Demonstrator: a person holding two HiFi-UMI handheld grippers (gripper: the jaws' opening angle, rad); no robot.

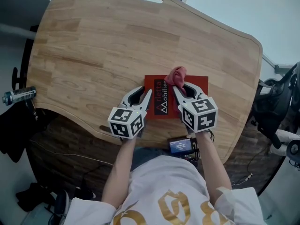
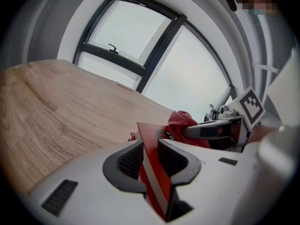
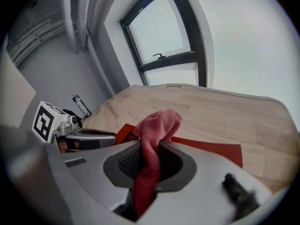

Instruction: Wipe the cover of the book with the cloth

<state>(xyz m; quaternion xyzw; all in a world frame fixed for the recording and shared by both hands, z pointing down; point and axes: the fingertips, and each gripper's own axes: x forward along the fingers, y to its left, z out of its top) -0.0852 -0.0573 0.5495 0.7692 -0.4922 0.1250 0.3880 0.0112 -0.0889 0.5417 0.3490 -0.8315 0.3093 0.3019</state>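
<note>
Head view: the red book (image 1: 161, 108) lies on the tabletop (image 1: 93, 46), and the left gripper (image 1: 146, 91) has its fingers (image 2: 131, 161) closed on the book's left edge. Beside it the right gripper (image 1: 180, 86) pinches the cloth (image 1: 176, 75), bunched on the cover's far edge. Wiping seems to be in hand; next, sweep the cloth across the cover.

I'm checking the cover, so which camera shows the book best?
The head view: the book lies on the table with most of its red cover visible. The left gripper view shows only one edge, close up; the right gripper view shows a strip behind the cloth.
</note>
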